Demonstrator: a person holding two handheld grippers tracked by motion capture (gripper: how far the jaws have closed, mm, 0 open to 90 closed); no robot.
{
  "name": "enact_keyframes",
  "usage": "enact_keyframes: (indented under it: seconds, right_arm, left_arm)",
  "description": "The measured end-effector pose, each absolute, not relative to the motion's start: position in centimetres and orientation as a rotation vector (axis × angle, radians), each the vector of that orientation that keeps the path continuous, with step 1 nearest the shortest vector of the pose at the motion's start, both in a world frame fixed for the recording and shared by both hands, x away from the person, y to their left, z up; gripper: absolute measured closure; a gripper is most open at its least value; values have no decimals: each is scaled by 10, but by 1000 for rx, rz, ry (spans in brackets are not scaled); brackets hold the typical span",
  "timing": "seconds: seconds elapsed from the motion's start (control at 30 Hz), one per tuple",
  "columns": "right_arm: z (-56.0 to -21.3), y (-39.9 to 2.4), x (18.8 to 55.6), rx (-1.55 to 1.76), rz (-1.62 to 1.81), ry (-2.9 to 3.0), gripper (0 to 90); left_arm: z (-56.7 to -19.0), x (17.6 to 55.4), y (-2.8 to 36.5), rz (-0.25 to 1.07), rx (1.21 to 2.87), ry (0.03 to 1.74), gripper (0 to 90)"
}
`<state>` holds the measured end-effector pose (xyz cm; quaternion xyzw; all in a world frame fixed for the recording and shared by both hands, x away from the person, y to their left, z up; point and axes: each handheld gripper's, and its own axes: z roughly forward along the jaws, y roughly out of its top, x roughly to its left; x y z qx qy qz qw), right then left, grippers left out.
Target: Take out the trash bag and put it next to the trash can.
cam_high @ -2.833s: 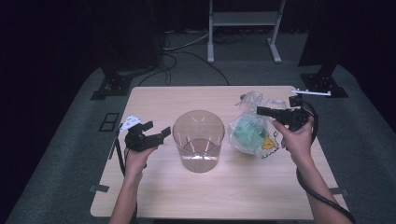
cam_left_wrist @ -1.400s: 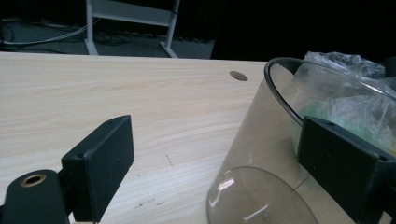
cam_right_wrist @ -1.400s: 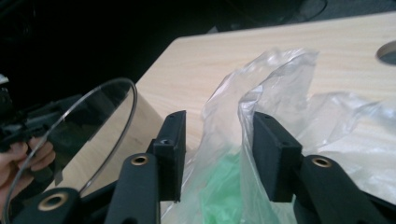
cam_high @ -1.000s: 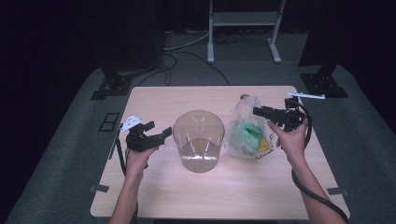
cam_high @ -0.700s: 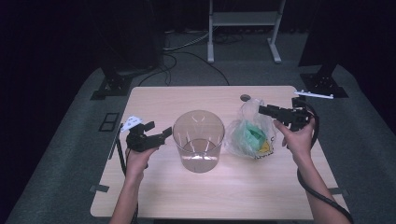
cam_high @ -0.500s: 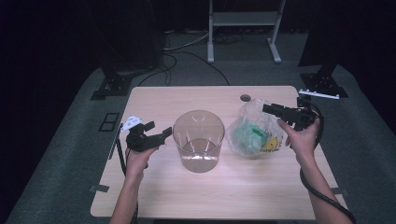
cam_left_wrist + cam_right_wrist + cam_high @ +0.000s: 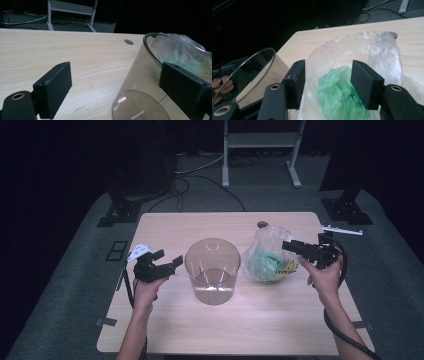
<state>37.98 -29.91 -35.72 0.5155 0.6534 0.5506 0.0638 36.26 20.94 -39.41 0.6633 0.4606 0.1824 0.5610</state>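
Observation:
A clear round container [image 7: 212, 270] stands upright in the middle of the wooden table [image 7: 250, 325]. To its right sits a clear plastic bag [image 7: 267, 257] with green stuff inside. My right gripper [image 7: 289, 245] points left at the bag's upper right side. In the right gripper view its jaws [image 7: 328, 75] stand wide apart, with the bag [image 7: 337, 92] right in front of them and nothing pressed. My left gripper [image 7: 169, 258] is open just left of the container. The container's wall [image 7: 140, 82] reaches in between its jaws [image 7: 117, 82].
A small round hole [image 7: 262, 224] sits in the table behind the bag. A white metal stand [image 7: 260, 142] and a black base [image 7: 120, 212] are on the carpet beyond the far edge. A white strip [image 7: 340, 229] lies on the floor at the right.
My right gripper has shifted to the right and slightly down. The bag now stands more upright, with its top drawn rightward. The left gripper and the container have not moved.

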Motion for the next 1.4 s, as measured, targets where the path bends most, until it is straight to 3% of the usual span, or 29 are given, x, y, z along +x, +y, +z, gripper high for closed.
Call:
enact_keyframes:
  seconds: [1.4]
  right_arm:
    - [-398, -315, 335, 1545, 1730, 1930, 449]
  left_arm:
    - [-399, 365, 213, 425, 1563, 1110, 100]
